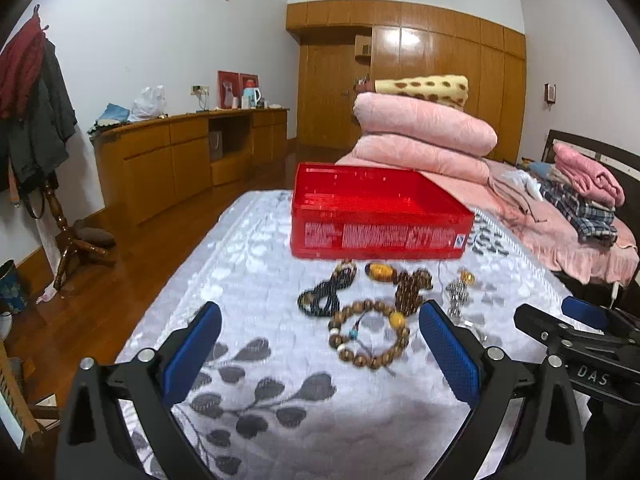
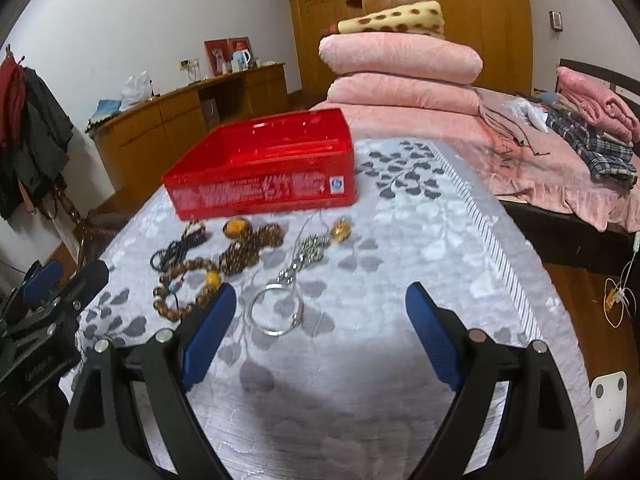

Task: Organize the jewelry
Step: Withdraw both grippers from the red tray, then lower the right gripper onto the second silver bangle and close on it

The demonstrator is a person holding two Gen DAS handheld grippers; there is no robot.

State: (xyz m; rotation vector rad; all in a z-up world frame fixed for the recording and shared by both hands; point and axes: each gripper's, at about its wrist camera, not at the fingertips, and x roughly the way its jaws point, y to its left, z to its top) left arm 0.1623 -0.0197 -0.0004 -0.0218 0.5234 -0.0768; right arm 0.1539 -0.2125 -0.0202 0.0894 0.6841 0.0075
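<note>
The jewelry lies loose on the grey leaf-patterned table [image 2: 400, 264], laid out in a row just near of the open red box [image 1: 376, 216], probably so each piece can be lifted straight in. The left gripper [image 1: 320, 356] hovers with jaws spread wide and empty, facing the wooden bead bracelet [image 1: 370, 334]. The right gripper [image 2: 320, 332], jaws likewise spread and empty, faces the silver bangle [image 2: 274, 310], its chain [image 2: 306, 254] trailing far towards the box.

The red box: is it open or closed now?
Open. The red box has no lid on top; the right wrist view looks down into its interior past the rim.
</note>
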